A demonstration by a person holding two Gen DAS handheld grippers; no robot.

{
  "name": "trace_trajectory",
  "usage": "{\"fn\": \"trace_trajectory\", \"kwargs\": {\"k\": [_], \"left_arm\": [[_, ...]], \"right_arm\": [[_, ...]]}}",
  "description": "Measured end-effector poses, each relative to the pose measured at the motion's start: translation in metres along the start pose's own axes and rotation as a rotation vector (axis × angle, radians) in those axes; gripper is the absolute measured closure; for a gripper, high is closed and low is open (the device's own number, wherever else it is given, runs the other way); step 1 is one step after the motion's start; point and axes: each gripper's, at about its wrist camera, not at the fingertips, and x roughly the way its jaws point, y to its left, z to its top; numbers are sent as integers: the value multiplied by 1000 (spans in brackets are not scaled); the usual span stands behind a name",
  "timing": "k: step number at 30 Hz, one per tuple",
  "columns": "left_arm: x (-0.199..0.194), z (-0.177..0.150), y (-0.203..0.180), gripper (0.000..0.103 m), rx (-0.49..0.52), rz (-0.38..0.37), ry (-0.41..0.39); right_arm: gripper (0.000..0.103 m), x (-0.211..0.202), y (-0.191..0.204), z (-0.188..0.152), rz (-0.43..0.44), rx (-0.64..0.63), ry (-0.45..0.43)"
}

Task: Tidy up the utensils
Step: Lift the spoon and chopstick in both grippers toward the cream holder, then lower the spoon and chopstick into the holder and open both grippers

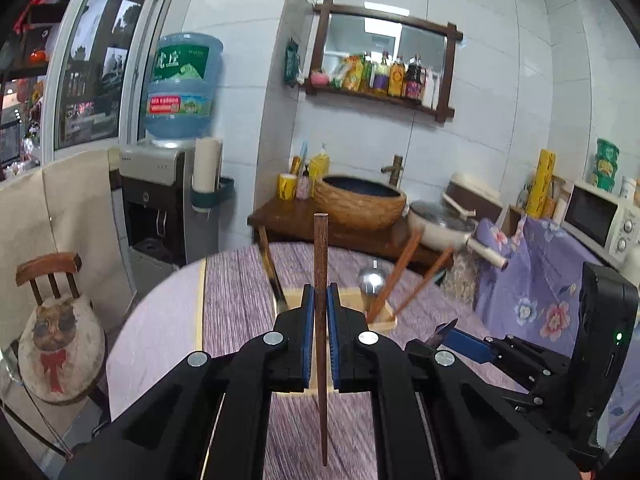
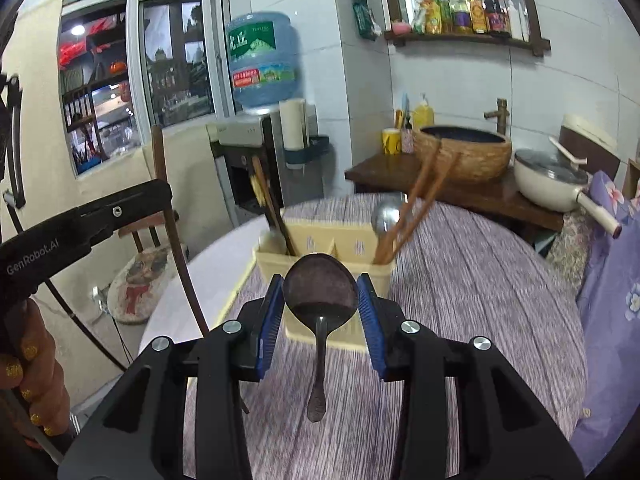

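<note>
Utensils: one chopstick (image 1: 320,264), one spoon (image 2: 320,288) held.

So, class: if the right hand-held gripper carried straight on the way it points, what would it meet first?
Probably the cream utensil holder on the table: it sits directly ahead of the right hand-held gripper, behind the spoon it grips. Depth is uncertain.

Utensil caddy (image 1: 384,318) mostly hidden behind left tool (image 1: 320,308) in left wrist view; compartments unreadable there. Chopsticks (image 2: 416,208) and ladle bowl (image 2: 386,216) smeared by motion blur. Bottle labels on wall shelf (image 2: 464,38) too small to read. Hand (image 2: 28,376) cut off at frame edge.
</note>
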Motion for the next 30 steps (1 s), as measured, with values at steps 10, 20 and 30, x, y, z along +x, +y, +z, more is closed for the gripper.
{"fn": "trace_trajectory", "kwargs": {"k": [10, 20, 30], "left_arm": [[21, 93, 3, 96, -58, 40, -140], [70, 50, 15, 96, -78, 87, -114], [91, 4, 20, 95, -41, 99, -41]], "right_arm": [[65, 14, 2, 103, -85, -4, -163], [65, 83, -11, 77, -124, 13, -114], [65, 113, -5, 26, -137, -43, -50]]}}
